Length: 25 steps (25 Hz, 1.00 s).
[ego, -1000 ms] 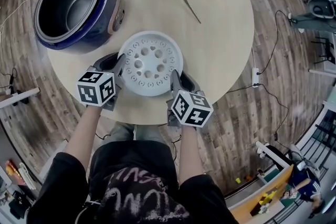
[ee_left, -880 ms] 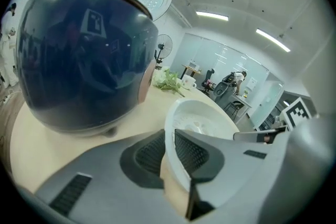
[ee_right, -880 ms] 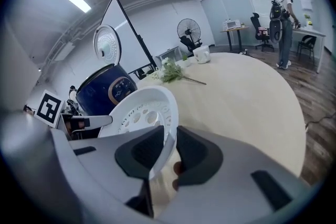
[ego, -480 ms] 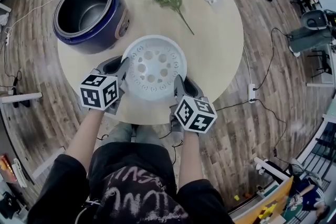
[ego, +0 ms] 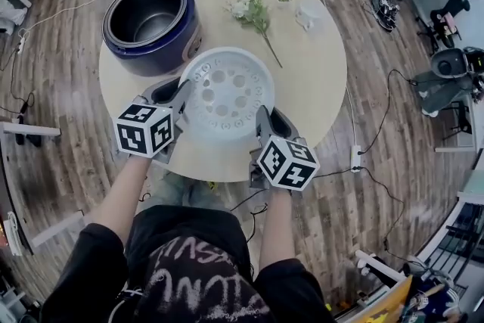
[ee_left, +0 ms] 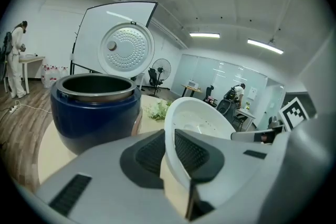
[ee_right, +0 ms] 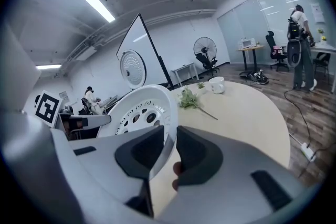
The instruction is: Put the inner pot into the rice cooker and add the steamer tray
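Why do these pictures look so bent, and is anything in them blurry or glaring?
Head view: the wide lens bows the floor around the table; light is soft and even. Left gripper view: dark rounded corners, ceiling lights glare white. Right gripper view: same curved edges, steamer tray holes sharp.

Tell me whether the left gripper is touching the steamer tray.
Touching. The left gripper view shows the left gripper clamped on the rim of the white steamer tray, with no gap on either side of the rim.
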{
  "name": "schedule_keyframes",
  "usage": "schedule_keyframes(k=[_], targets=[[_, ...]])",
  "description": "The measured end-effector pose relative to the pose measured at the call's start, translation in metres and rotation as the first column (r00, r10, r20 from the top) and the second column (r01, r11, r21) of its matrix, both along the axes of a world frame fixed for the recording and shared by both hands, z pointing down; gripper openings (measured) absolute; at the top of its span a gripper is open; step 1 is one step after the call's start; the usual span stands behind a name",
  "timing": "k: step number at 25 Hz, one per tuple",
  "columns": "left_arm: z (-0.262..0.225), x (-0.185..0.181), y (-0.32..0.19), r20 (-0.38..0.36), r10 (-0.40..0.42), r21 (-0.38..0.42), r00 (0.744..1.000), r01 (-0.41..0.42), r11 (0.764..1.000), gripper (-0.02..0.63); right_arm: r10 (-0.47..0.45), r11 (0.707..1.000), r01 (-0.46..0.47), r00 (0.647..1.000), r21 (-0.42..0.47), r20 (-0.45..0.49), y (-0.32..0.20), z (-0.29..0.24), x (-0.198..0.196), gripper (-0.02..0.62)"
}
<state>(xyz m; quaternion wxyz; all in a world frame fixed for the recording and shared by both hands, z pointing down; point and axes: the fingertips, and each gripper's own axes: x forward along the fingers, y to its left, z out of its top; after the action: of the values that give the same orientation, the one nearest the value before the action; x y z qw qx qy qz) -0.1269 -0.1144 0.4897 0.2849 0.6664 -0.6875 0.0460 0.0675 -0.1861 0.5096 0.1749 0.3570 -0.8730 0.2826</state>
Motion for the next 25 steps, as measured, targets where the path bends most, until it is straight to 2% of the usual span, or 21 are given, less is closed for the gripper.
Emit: schedule_keyframes(k=[13, 25], targets=[[-0.062, -0.067, 0.032, 0.028, -0.118, 0.135, 0.993, 0.113, 0.984, 0.069, -0.137, 0.983, 0.131, 0.990, 0.129, 0.037, 0.006, -0.069, -0.078, 0.078], [-0.109, -0.164, 0.044, 0.038, -0.232, 0.225, 0.972, 0.218, 0.950, 0.071, -0.265, 0.944, 0.251, 0.964, 0.213, 0.038, -0.003, -0.125, -0.190, 0.077]])
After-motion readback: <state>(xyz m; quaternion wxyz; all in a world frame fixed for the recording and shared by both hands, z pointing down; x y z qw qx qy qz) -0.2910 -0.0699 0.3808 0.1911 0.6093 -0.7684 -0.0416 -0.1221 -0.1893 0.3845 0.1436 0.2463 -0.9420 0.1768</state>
